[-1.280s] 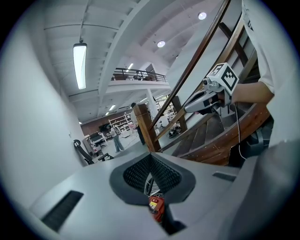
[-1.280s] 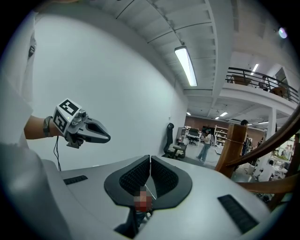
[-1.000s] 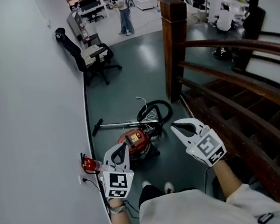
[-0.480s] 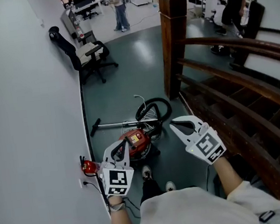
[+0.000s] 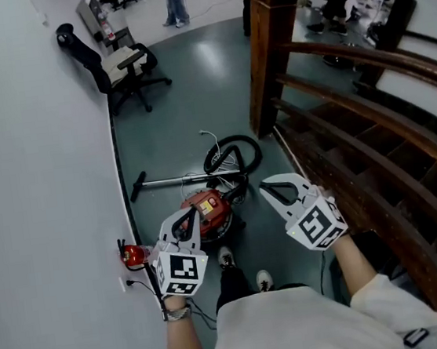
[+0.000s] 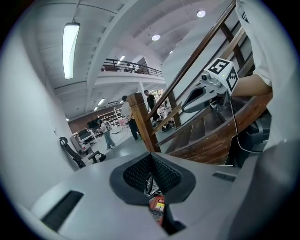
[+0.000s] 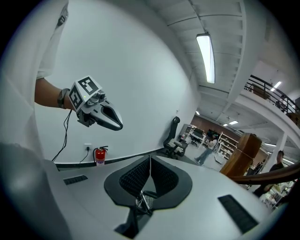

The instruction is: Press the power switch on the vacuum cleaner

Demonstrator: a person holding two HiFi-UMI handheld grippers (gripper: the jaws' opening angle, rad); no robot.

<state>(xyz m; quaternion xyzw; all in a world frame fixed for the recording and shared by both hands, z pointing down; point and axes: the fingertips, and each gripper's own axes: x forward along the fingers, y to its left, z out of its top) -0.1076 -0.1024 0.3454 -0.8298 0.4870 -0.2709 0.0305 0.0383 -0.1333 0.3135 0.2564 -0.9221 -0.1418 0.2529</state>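
Red vacuum cleaner lies on the floor, maybe just below the closed, empty left hand-held gripper and right hand-held gripper.

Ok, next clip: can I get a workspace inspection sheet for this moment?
Surface: dark glossy floor.
Job's things: red vacuum cleaner on the floor, hose coiled beyond it, wand lying toward the wall; switch not made out.
Clutter: fire extinguisher by the wall, office chair further off.
Grippers: left gripper and right gripper both shut, empty, in the air.
Cables: cord from the wall socket.
Surroundings: wooden stair railing, people far off.
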